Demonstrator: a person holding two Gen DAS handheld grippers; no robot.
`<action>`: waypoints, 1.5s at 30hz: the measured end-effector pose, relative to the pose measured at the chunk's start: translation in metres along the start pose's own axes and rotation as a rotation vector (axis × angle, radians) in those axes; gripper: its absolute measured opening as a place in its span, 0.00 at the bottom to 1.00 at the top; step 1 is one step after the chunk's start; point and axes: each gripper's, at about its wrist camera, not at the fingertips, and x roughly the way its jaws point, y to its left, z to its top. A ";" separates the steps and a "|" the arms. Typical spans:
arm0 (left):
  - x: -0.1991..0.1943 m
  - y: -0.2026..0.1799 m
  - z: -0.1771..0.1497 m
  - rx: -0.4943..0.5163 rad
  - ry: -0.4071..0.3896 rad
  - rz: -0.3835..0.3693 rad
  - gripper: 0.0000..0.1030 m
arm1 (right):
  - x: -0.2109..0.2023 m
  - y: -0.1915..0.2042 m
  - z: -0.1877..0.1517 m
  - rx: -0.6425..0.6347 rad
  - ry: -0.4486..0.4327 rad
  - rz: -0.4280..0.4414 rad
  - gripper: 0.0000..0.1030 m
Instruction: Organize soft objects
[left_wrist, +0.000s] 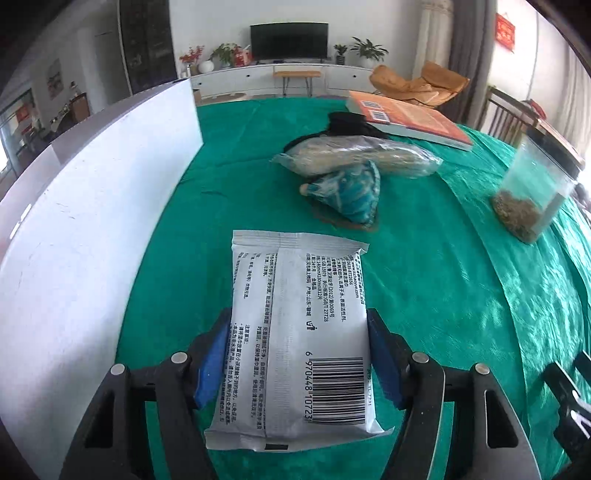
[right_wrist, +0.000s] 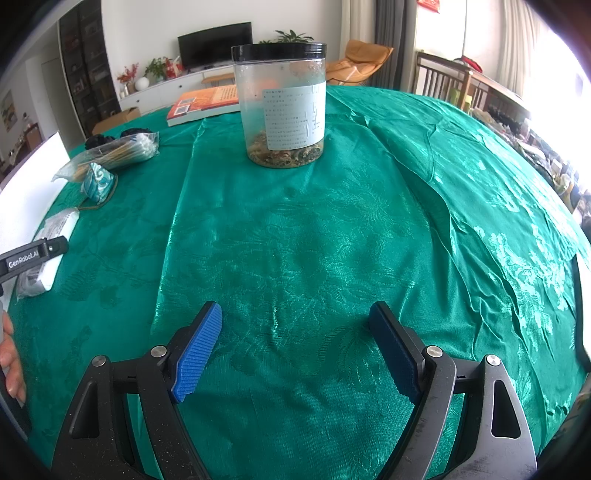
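A white wet-wipe pack (left_wrist: 299, 332) with black print and a barcode lies between the blue pads of my left gripper (left_wrist: 299, 317), which is shut on it just above the green tablecloth (left_wrist: 424, 295). Beyond it lie a small teal patterned pouch (left_wrist: 351, 192), a clear bag of cotton swabs (left_wrist: 354, 158) and a black soft item (left_wrist: 351, 123). My right gripper (right_wrist: 295, 314) is open and empty over bare cloth. In the right wrist view the pack (right_wrist: 51, 236), pouch (right_wrist: 96, 181) and swab bag (right_wrist: 122, 151) sit far left.
A tall white panel (left_wrist: 92, 229) stands along the left. An orange book (left_wrist: 410, 118) lies at the back. A clear jar with a black lid (right_wrist: 282, 103) holds dried bits and stands mid-table, right of the soft items (left_wrist: 535, 184).
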 end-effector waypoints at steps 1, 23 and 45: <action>-0.007 -0.007 -0.007 0.041 -0.008 -0.010 0.66 | 0.000 0.000 0.000 0.000 0.000 0.001 0.82; -0.010 -0.011 -0.027 0.080 0.024 -0.045 1.00 | 0.000 0.000 0.000 0.000 0.000 0.000 0.82; -0.011 -0.010 -0.026 0.080 0.024 -0.045 1.00 | 0.000 0.000 0.000 0.000 0.000 0.000 0.82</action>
